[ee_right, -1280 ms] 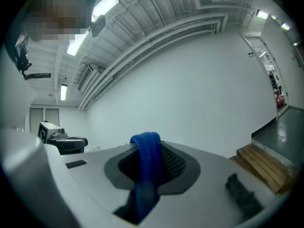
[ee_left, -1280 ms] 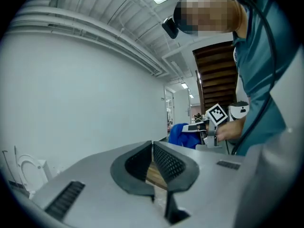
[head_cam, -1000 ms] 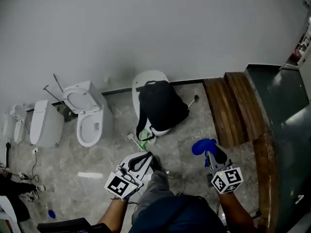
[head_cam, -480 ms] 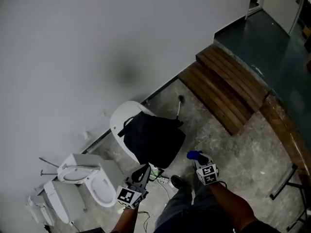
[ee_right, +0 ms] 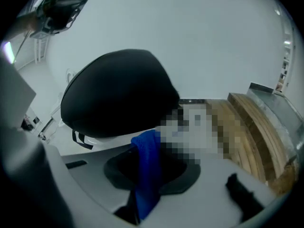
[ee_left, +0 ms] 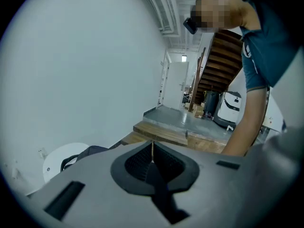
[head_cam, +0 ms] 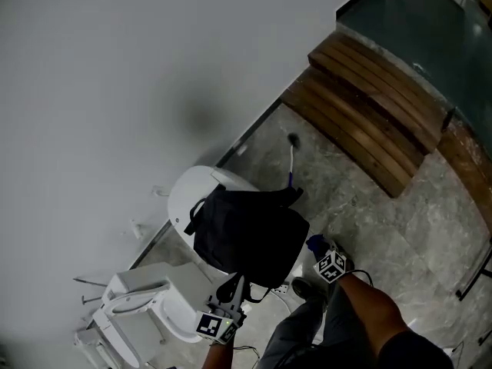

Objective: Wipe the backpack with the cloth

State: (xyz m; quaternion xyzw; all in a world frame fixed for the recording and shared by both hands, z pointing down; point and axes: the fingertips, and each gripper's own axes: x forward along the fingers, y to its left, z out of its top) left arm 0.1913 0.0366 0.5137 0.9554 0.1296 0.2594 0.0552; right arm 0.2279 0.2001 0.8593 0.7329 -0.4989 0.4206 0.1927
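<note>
On the toilet, the backpack sits loose, so with the right gripper jaws clamped on the cloth and the left gripper jaws together on nothing, we fear a hard wipe could shove it off.

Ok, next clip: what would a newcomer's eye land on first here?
The black backpack draped over a white toilet by the wall stands out first, mid-picture in the head view. Next comes the bright blue cloth clamped in the right gripper, which points at the backpack just ahead of it. The left gripper is shut and empty, below the backpack in the head view.
</note>
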